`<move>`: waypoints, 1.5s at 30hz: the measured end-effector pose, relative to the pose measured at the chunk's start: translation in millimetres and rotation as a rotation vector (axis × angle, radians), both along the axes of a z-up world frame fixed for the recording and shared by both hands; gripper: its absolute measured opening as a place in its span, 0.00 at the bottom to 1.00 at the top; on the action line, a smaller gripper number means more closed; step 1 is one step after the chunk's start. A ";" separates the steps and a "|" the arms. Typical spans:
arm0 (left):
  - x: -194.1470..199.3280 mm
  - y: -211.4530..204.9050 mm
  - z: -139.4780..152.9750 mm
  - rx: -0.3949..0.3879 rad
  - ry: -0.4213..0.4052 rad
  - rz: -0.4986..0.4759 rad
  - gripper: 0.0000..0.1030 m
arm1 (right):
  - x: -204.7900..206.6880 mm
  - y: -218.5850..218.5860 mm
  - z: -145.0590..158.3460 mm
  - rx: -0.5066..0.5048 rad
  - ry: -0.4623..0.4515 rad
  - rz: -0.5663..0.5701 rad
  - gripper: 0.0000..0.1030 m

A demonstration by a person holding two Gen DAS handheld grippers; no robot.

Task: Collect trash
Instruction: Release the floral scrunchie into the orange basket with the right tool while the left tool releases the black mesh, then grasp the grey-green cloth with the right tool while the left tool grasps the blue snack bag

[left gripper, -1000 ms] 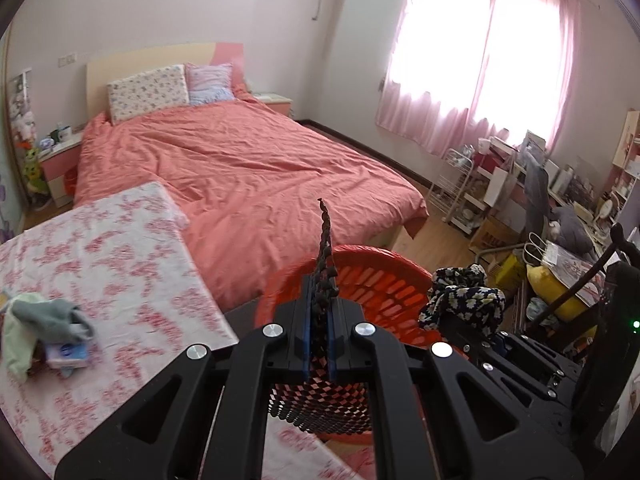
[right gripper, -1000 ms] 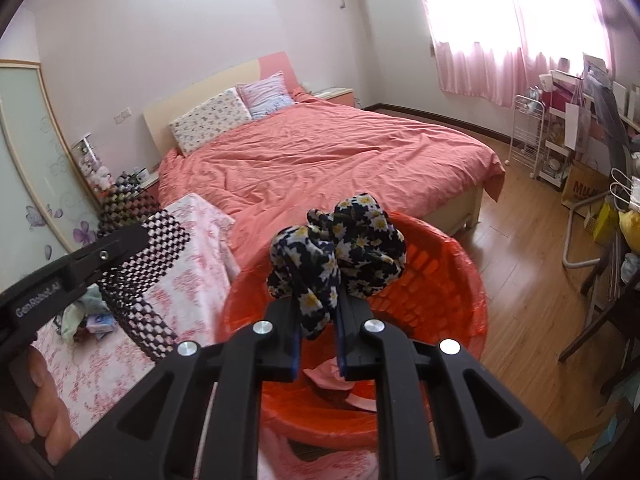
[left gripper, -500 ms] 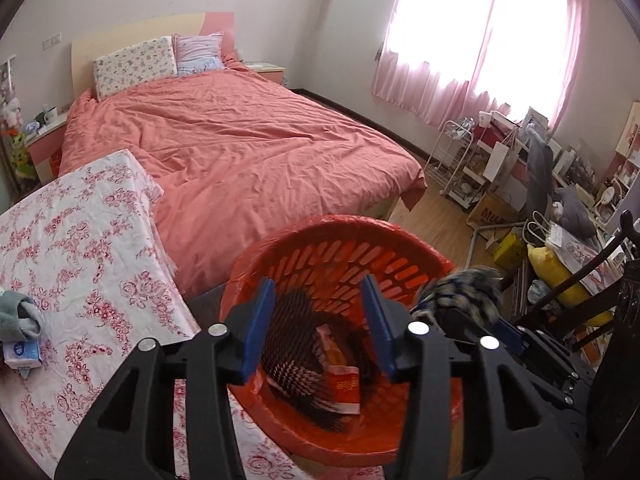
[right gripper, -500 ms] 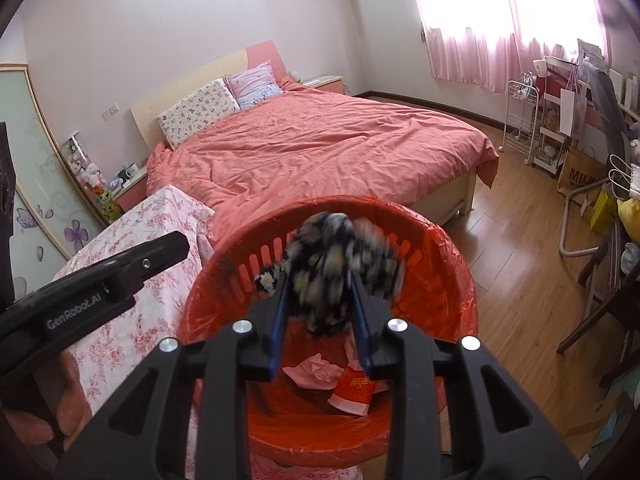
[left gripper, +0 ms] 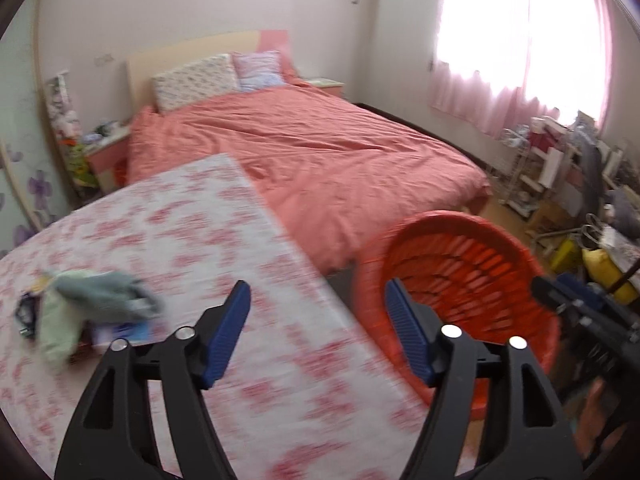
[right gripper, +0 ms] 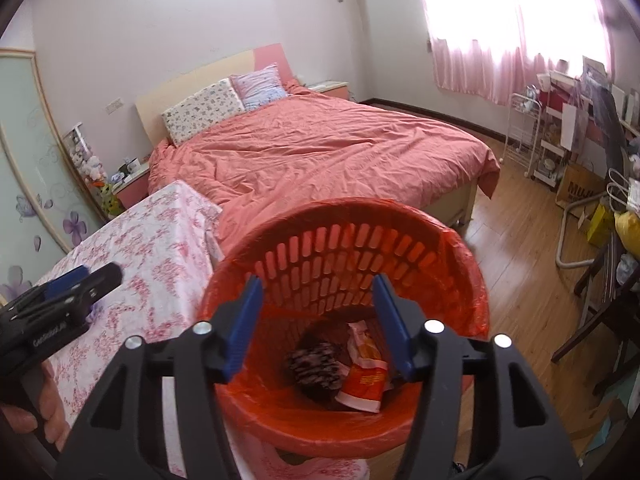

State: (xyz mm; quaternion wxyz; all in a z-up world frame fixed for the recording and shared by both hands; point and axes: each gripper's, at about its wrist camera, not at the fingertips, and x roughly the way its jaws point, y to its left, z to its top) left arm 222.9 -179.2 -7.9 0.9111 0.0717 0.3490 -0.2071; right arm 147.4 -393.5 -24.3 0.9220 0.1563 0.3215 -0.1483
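Red basket (right gripper: 460, 248) rim (table-edge (left gripper: 280, 216) side) below 2 just-opened, empty grippers (right gripper: 316, 312) (left gripper: 318, 316).

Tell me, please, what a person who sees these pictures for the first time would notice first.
The red basket comes first: it stands beside the flowered table, under the open right gripper, with a checkered piece and a red-and-white wrapper lying inside. Behind it, the bed with its salmon cover fills the middle of the room. The open left gripper points toward a greenish cloth on the table.
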 end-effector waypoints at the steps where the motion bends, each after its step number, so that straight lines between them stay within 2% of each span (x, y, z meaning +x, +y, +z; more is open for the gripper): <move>1: 1.1 7.8 -0.2 0.005 -0.003 0.013 0.70 | 1.4 5.9 0.5 -0.007 0.001 0.010 0.58; 8: 9.9 109.3 -7.2 0.031 -0.003 0.201 0.73 | 20.7 68.0 -0.7 -0.037 0.022 0.125 0.61; 16: 40.5 231.1 -19.6 0.072 0.005 0.476 0.73 | 58.9 164.0 -13.9 -0.050 0.060 0.293 0.61; 20: 61.2 266.3 -30.4 0.072 0.035 0.548 0.73 | 86.4 214.4 -13.8 -0.048 0.052 0.375 0.61; 25: 89.3 279.9 -36.9 0.049 0.058 0.531 0.73 | 122.9 257.1 -10.2 -0.014 0.034 0.432 0.58; 30: 113.3 276.9 -48.5 0.109 0.071 0.482 0.73 | 157.4 285.5 -11.5 0.003 0.049 0.461 0.55; 35: 126.6 281.5 -61.1 0.121 0.119 0.474 0.73 | 173.2 297.5 -17.4 -0.004 0.077 0.473 0.54; 38: 132.4 287.0 -65.0 0.088 0.160 0.471 0.72 | 176.0 300.9 -22.6 -0.012 0.095 0.477 0.46; 42: 136.0 290.6 -63.3 0.061 0.169 0.475 0.53 | 179.1 302.9 -29.7 -0.007 0.108 0.483 0.28; 45: 132.9 293.7 -61.8 0.051 0.164 0.487 0.41 | 176.3 303.6 -29.0 -0.007 0.103 0.488 0.20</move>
